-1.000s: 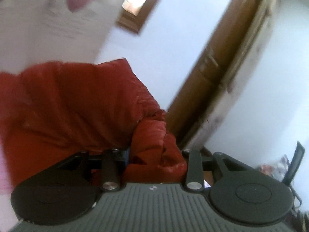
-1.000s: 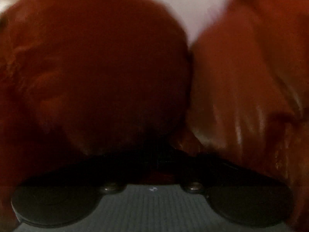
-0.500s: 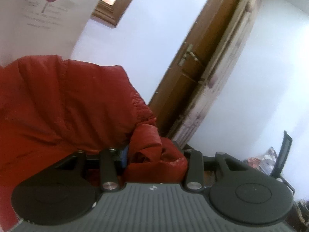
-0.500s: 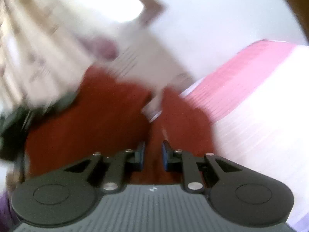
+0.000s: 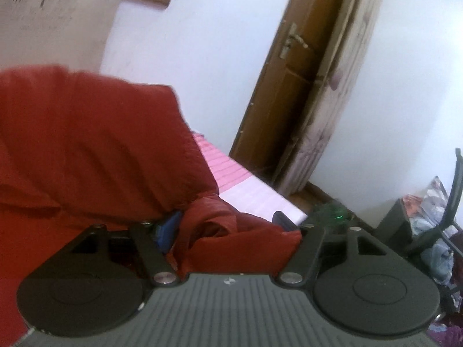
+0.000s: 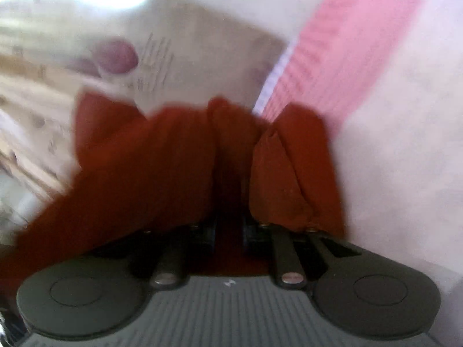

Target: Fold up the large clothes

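1. My left gripper (image 5: 228,231) stands wide, red garment (image 5: 86,150) bunched between its fingers, unpinched.
2. My right gripper (image 6: 230,231) clamps the garment.
3. The pink-striped bed (image 5: 228,170) has come into view: I'm lowering cloth to lay flat.

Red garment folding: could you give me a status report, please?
Left claw wide, red garment bunched between fingers. Right claw shut on garment. Bed beneath; nothing blocking.
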Motion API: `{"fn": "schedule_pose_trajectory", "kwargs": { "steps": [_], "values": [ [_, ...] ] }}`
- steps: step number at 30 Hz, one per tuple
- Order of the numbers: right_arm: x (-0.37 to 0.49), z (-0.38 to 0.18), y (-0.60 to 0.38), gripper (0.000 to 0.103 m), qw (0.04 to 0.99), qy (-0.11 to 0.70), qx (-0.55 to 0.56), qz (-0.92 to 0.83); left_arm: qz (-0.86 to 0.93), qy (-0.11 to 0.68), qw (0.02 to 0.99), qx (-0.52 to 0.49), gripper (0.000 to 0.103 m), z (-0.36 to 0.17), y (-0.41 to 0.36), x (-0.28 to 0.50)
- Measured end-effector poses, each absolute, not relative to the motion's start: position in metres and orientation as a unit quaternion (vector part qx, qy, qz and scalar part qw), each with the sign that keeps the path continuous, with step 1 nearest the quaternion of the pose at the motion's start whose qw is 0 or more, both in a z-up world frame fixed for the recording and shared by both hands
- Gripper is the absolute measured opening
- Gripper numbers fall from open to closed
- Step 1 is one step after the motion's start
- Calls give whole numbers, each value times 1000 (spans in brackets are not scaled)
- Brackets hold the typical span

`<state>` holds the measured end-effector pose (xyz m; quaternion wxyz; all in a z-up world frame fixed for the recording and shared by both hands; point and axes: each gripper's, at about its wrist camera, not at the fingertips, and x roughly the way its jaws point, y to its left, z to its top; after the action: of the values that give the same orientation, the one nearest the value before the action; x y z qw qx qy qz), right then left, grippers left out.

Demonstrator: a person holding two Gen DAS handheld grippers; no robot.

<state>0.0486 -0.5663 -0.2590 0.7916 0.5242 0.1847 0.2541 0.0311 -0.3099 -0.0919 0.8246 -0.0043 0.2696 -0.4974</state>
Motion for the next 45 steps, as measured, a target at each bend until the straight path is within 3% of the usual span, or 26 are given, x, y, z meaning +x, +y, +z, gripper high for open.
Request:
{"fn": "schedule_pose_trajectory", "kwargs": {
  "steps": [4, 8, 15, 21, 27, 29, 38, 45],
  "values": [
    [11, -250, -617, 23, 824, 135, 508, 212, -504, 242, 828, 42, 80, -102, -323, 19],
    [4, -181, -644, 23, 889, 114, 396, 202, -511, 216, 826, 101, 91, -112, -343, 3],
    [41, -74, -589, 23, 937, 158, 172, 261, -518, 198, 823, 125, 98, -126, -356, 0],
    [75, -90, -534, 21, 949, 216, -12, 228, -532, 172, 821, 114, 98, -123, -342, -22],
    [83, -120, -542, 19, 949, 238, -6, 209, -523, 135, 841, 39, 97, -120, -305, -61],
    [88, -126, -549, 19, 949, 233, 16, 212, -527, 139, 838, 29, 92, -122, -302, -63],
    [103, -155, -563, 23, 949, 240, 57, 198, -542, 136, 819, 127, 89, -148, -341, -71],
    [91, -166, -574, 25, 951, 228, 110, 180, -531, 160, 823, 118, 89, -156, -349, -53]
  ]
}}
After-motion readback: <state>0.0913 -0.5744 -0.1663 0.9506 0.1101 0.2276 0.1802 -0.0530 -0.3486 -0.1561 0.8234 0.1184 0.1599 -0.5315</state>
